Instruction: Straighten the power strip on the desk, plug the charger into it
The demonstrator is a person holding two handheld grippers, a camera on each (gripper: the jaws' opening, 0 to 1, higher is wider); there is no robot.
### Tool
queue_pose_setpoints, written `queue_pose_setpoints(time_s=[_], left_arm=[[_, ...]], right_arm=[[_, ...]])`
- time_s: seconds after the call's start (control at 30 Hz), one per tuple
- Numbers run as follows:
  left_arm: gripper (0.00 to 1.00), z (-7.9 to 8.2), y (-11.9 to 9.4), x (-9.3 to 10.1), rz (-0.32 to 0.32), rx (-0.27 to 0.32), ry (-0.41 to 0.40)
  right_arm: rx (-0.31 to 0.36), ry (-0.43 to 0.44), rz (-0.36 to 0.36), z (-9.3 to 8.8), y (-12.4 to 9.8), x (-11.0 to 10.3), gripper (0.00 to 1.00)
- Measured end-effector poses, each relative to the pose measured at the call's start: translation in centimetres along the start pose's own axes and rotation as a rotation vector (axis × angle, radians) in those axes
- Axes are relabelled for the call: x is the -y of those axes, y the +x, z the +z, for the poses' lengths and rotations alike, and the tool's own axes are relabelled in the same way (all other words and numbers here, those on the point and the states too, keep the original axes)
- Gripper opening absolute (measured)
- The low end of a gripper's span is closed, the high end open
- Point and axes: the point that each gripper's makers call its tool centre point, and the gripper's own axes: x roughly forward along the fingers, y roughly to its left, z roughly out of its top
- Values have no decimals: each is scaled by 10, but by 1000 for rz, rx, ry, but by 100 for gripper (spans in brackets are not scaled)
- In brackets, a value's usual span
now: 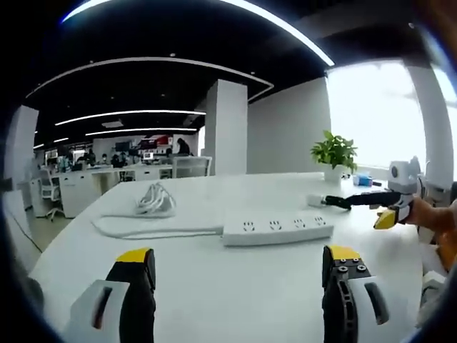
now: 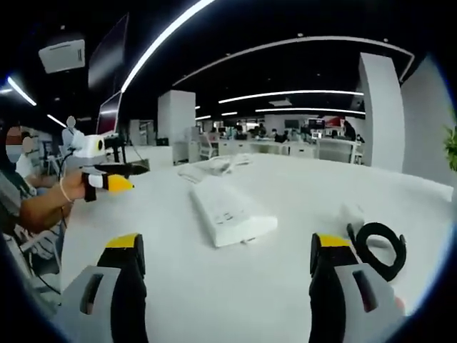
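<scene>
Both your yellow-tipped grippers, left (image 1: 239, 268) and right (image 2: 227, 254), hang wide and empty. The white plastic power strip (image 1: 278, 229) lies untouched mid-desk; the black-corded white charger (image 2: 357, 216) rests unplugged beside it.

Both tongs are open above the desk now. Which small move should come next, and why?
Probably lower the left tongs onto the power strip to square it. It lies free between the open tongs, while the charger waits unplugged beside the right tongs.
</scene>
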Motion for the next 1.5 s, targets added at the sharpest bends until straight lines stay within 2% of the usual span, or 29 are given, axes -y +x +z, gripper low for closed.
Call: queue_pose_setpoints(time_s=[0.33,0.5,1.07,1.27,1.5], left_arm=[[99,-7,15,-10,-2,-32,-19],[99,-10,23,-10,-20,-45,-33],[99,-9,59,-16,-56,-59,22],[99,-7,72,-15,-89,-55,21],[99,-10,82,-14,-115,-91,17]], right_arm=[[-33,26,12,-5,11,-4,100],[-34,8,9,-2,15,-5,100],[-72,-9,7,-6,30,-2,99],[-77,3,8,-7,34,-2,99],[-76,-1,12,-5,39,-5,99]])
